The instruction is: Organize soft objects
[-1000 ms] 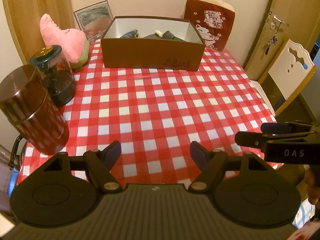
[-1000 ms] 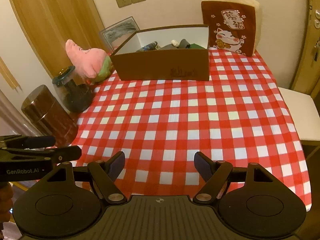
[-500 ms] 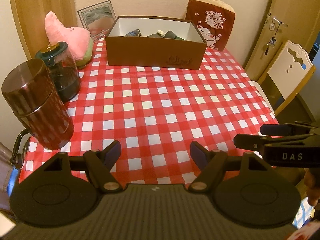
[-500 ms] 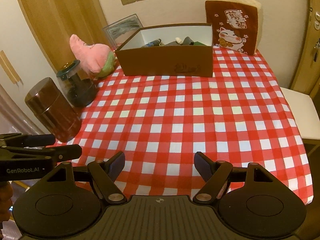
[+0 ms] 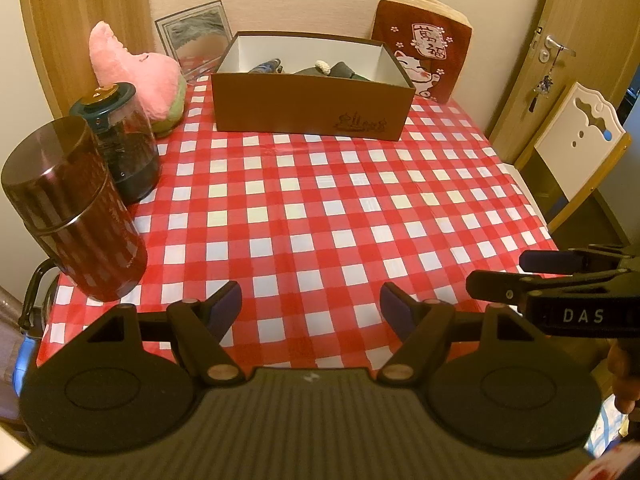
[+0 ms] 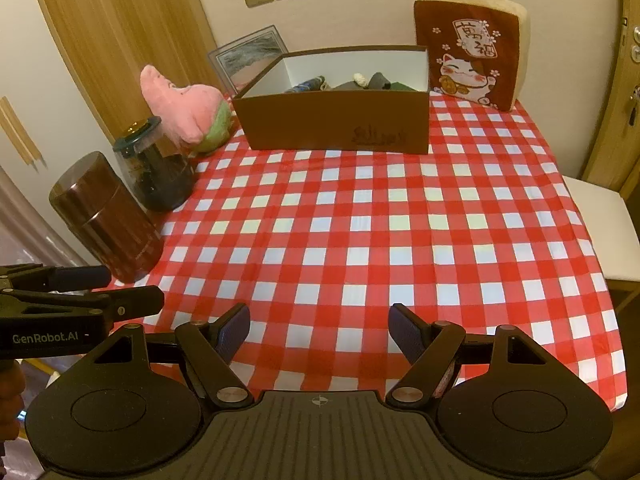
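A brown cardboard box (image 5: pixel 312 108) (image 6: pixel 340 124) stands at the far side of the checked table and holds several dark soft items (image 5: pixel 332 70) (image 6: pixel 360 80). A pink plush toy (image 5: pixel 136 76) (image 6: pixel 188 108) lies left of the box. A red lucky-cat cushion (image 5: pixel 424 60) (image 6: pixel 468 52) leans on the wall right of it. My left gripper (image 5: pixel 310 310) and my right gripper (image 6: pixel 318 330) are both open and empty, over the near table edge, far from the box.
A dark red canister (image 5: pixel 72 212) (image 6: pixel 104 216) and a lidded jar (image 5: pixel 120 144) (image 6: pixel 156 164) stand at the table's left edge. A framed picture (image 5: pixel 194 32) leans on the wall. A white chair (image 5: pixel 576 136) stands to the right.
Both grippers have drawn back and risen a little from the table, so the box and toys look farther off. Both stay open and empty.
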Tool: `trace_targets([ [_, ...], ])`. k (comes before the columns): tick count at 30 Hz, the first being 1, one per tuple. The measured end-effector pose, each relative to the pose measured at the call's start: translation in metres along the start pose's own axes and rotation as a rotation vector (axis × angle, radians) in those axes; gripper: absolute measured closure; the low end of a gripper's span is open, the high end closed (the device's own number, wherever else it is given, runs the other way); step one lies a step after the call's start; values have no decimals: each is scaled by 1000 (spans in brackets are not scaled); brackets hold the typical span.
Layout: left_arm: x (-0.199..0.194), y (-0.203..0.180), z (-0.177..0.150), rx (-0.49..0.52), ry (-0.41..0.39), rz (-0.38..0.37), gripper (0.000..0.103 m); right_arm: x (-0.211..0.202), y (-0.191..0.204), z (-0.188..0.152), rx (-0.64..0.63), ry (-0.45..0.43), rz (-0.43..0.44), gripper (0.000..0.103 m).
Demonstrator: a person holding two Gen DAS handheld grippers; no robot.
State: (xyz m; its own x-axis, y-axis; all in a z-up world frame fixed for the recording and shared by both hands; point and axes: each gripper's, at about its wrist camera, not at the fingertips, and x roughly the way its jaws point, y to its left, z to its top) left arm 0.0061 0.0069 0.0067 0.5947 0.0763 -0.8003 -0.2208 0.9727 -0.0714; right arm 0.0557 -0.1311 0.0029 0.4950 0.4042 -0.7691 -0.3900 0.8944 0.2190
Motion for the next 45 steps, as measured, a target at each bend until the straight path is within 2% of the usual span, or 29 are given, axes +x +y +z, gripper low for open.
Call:
trace_targets([
  [45, 3, -2, 2, -2, 0, 1, 28, 5, -8, 4, 1, 7, 0, 27],
])
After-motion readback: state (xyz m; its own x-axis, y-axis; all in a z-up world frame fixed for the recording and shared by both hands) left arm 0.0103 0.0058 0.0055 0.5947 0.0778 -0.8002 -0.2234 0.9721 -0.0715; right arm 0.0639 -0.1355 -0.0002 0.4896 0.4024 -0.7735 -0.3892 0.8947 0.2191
